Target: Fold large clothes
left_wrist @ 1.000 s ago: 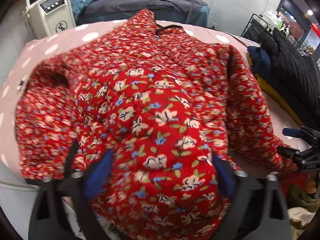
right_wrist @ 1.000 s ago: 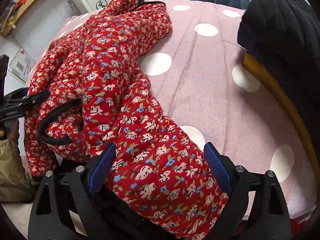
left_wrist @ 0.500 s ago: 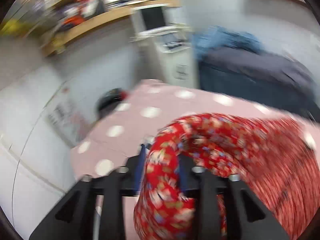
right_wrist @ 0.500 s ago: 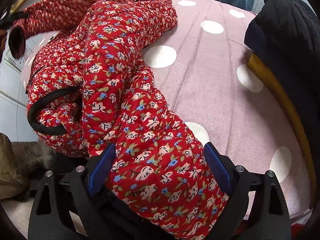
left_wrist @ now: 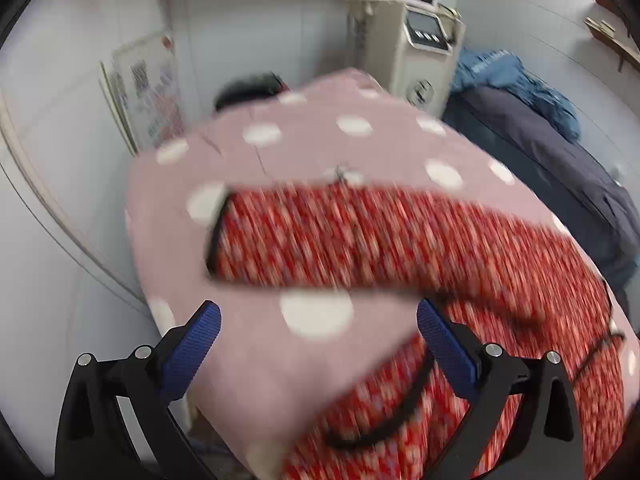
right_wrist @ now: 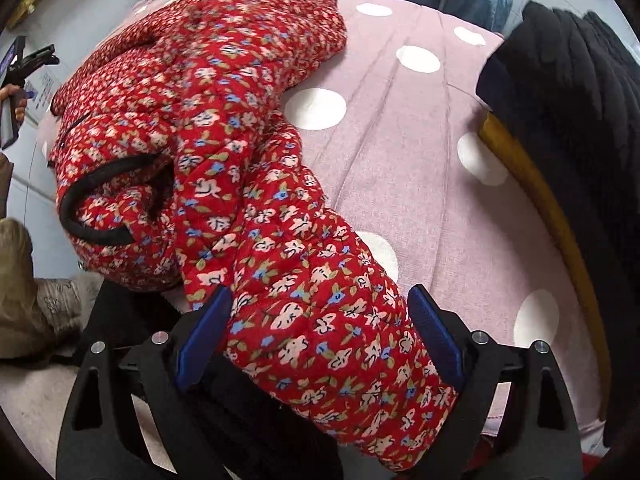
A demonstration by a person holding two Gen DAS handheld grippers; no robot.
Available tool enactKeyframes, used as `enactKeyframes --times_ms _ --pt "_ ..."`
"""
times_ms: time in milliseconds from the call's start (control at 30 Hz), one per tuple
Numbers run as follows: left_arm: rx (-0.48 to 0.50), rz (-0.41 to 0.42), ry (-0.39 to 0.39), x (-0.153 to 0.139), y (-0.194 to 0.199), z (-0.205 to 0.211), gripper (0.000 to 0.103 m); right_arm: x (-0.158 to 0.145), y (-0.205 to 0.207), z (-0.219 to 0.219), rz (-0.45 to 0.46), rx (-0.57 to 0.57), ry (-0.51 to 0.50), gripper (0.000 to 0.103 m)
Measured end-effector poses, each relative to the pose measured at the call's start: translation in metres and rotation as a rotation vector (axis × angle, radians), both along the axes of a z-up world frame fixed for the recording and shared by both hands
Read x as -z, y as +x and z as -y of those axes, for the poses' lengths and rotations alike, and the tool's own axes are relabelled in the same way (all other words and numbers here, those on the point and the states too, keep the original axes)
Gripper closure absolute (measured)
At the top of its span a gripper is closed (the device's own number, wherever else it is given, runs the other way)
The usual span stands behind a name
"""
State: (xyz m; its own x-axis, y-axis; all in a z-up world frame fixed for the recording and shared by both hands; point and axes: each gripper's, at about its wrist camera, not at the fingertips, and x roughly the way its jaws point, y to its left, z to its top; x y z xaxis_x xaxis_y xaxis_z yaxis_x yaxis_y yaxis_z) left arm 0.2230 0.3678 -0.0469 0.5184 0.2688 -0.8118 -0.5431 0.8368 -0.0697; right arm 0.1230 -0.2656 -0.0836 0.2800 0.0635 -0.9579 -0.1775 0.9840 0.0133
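A red floral quilted jacket [right_wrist: 224, 128] lies bunched on the pink polka-dot bedspread [right_wrist: 400, 152]. In the left wrist view one sleeve [left_wrist: 360, 240] stretches blurred across the bedspread [left_wrist: 320, 140], its black-trimmed cuff at the left. My left gripper [left_wrist: 316, 336] hovers just short of that sleeve, its jaws opening wide, with only bedspread showing between them. My right gripper [right_wrist: 316, 324] stands wide at the near edge of the bed, straddling the other sleeve [right_wrist: 320, 300], which fills the gap between the blue pads.
A pile of black clothes [right_wrist: 580, 100] over a yellow one [right_wrist: 536, 200] sits at the bed's right side. A white machine with a screen [left_wrist: 416, 52] stands behind the bed, beside a dark-covered bed [left_wrist: 540, 152] with blue clothing [left_wrist: 512, 80].
My left gripper carried a sleeve out to the left, rolled, then let go; the sleeve now lies stretched on the bedspread. The right gripper stayed over its sleeve.
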Motion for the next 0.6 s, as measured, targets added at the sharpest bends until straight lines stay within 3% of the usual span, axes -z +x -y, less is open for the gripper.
enactKeyframes --times_ms 133,300,400,433,467,500,567,600 --pt "0.074 0.005 -0.157 0.029 -0.044 0.038 0.007 -0.001 -0.007 -0.021 0.003 -0.064 -0.036 0.015" --pt "0.109 0.036 -0.208 0.038 -0.071 0.077 0.007 0.020 -0.020 -0.024 -0.080 -0.104 -0.066 0.014" --pt "0.190 0.017 -0.230 0.038 -0.070 0.104 0.007 0.051 -0.030 -0.037 -0.068 -0.156 -0.330 0.018" --pt "0.221 0.004 -0.217 0.038 -0.067 0.115 0.007 0.059 -0.033 -0.042 -0.047 -0.175 -0.394 0.025" --pt "0.242 -0.007 -0.200 0.038 -0.067 0.125 0.007 0.066 -0.034 -0.047 -0.030 -0.183 -0.435 0.055" --pt "0.262 -0.016 -0.182 0.038 -0.067 0.133 0.007 0.068 -0.033 -0.051 -0.016 -0.183 -0.461 0.071" --pt "0.312 -0.019 -0.150 0.033 -0.065 0.151 0.007 0.057 -0.028 -0.057 0.057 -0.184 -0.467 0.085" --pt "0.333 -0.011 -0.138 0.030 -0.065 0.159 0.007 0.047 -0.023 -0.057 0.102 -0.174 -0.471 0.086"
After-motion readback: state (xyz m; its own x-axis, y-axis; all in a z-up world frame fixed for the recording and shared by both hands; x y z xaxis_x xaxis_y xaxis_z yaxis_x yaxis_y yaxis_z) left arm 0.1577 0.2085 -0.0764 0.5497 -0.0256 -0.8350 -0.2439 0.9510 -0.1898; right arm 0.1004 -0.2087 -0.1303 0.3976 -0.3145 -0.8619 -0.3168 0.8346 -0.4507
